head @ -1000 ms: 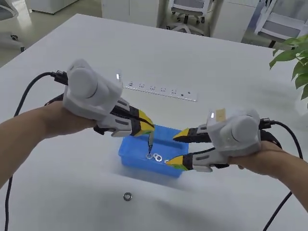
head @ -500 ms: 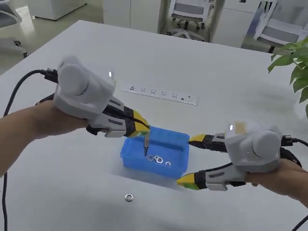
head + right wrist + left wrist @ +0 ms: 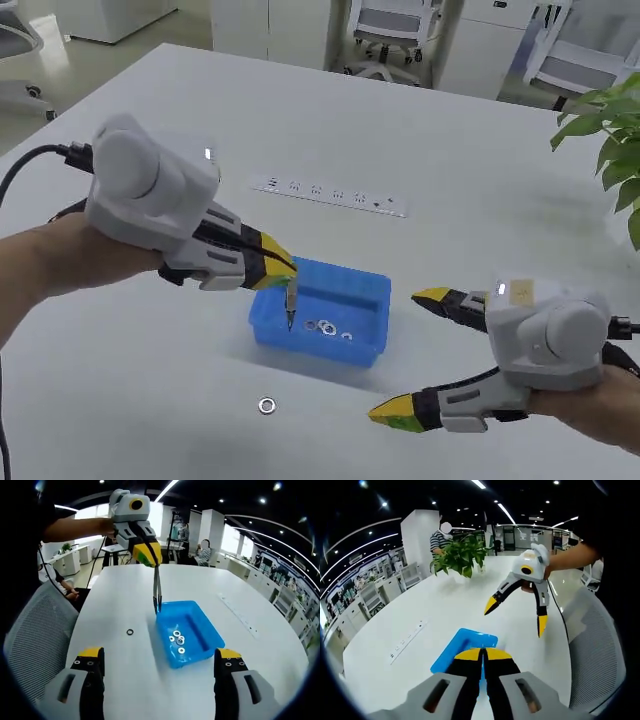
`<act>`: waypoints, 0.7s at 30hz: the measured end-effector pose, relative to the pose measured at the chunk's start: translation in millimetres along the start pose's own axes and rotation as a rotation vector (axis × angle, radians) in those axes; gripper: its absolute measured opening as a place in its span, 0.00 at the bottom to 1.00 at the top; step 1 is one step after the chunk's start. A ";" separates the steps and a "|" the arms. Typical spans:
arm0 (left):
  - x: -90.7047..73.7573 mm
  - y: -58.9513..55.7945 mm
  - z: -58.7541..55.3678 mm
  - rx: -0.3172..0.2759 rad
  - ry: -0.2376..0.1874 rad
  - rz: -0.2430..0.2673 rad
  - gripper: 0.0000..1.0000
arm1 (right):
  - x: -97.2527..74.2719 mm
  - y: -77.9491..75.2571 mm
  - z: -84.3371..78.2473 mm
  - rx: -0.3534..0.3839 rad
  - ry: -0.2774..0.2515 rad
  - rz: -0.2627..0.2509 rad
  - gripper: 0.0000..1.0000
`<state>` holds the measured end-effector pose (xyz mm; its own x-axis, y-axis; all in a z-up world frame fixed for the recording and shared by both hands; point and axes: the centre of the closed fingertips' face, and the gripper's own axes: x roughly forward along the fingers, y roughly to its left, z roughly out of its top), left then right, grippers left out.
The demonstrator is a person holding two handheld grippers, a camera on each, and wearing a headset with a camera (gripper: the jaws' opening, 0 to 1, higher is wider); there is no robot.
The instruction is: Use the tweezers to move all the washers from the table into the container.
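- The left gripper (image 3: 283,268) has its yellow-tipped jaws pinched together on the top of the tweezers (image 3: 290,305), just left of the blue container (image 3: 372,291).
- The tweezers hang almost straight down. Their points are at the container's left rim, seen in the right gripper view (image 3: 157,592) at the corner nearest the loose washer.
- I cannot tell whether anything is between the tweezer points.
- Several washers in the container (image 3: 327,327) lie together on its floor, towards the side nearest the person.
- One loose washer (image 3: 266,405) lies flat on the white table (image 3: 140,400), in front of the container and well apart from it.
- The right gripper (image 3: 408,353) is spread wide and holds nothing, off to the right of the container and clear of it.
- A white power strip (image 3: 330,193) lies beyond the container; its markings are too small to read.
- A leafy green plant (image 3: 612,130) is far right of the container, at the table's edge.
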<state>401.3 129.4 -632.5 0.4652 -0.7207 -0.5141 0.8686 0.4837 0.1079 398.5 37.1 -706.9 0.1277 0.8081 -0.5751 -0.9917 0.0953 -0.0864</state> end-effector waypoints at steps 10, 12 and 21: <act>-4.8 -11.0 -8.7 -0.010 0.007 -0.005 0.05 | -1.4 7.1 -4.9 0.019 -0.004 -0.008 1.00; -4.8 -13.2 -9.8 -0.008 0.003 -0.004 0.05 | -1.2 7.8 -6.3 0.020 -0.003 -0.006 1.00; -1.5 -25.1 -20.3 -0.012 0.010 -0.019 0.05 | 1.0 13.6 -11.3 0.028 0.012 0.005 1.00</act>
<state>375.3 128.4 -651.7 0.4465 -0.7252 -0.5241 0.8753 0.4756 0.0874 385.3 32.7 -717.9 0.1228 0.8018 -0.5848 -0.9923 0.1078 -0.0605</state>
